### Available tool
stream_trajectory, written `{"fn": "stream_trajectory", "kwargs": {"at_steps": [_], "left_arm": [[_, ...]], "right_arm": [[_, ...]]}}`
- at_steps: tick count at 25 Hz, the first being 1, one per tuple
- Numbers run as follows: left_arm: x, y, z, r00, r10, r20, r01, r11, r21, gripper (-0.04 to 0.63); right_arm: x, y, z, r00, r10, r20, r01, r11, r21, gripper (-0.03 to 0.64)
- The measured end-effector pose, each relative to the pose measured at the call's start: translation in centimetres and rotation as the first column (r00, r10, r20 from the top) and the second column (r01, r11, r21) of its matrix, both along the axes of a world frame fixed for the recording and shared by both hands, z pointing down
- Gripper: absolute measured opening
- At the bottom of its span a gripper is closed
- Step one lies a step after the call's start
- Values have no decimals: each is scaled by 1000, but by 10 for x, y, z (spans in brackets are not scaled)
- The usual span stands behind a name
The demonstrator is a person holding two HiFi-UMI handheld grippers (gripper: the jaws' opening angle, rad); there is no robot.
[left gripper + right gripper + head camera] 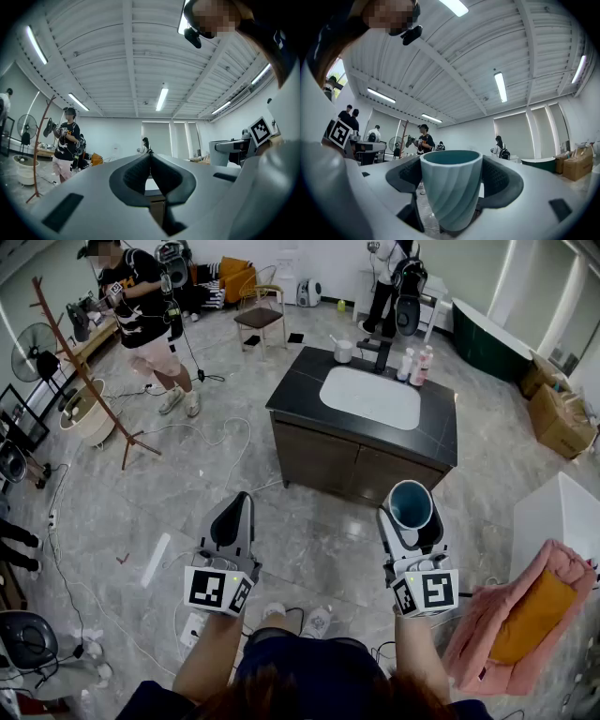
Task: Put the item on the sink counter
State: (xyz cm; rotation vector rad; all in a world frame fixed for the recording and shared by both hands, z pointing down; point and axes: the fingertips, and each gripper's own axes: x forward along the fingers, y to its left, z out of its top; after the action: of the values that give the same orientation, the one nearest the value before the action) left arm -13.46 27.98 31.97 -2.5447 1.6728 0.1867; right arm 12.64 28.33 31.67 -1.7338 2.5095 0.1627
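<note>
Steadily: right gripper (412, 514), jaws wide, clamps ribbed teal cup (452, 187) upright, so carry it level to dark sink surface (302, 388) at twelve o'clock.

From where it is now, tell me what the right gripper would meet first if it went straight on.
Probably the sink counter: the right gripper, fingers closed on the teal cup, points at its front across bare floor. Height is unclear, so it might clear the top.
</note>
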Motion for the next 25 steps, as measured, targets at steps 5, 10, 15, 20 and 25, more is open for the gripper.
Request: {"fn": "stream_trajectory", "kwargs": {"at_steps": [5,10,15,20,25], "left_arm": [[5,3,-2,1000,0,7,0,1000,-9,21],[5,-7,7,1000,-7,15,7,1000,-21,21],[5,-36,20,1000,-8,9,9,999,-42,21],[4,-90,28,1000,4,-2,-4,998,-57,21],[-7,-162,25,1000,23,-9,-23,998,-55,21]], "right_arm": [[4,5,-2,999,-11,36,12,1000,-27,396],[8,-5,5,998,-12,67,14,999,-37,396],[5,-33,13,997,-24,76,28,998,-48,396],[-3,-81,15,996,-35,79,40,997,-59,396],[-18,-151,8,996,-29,79,33,998,-54,396]]}}
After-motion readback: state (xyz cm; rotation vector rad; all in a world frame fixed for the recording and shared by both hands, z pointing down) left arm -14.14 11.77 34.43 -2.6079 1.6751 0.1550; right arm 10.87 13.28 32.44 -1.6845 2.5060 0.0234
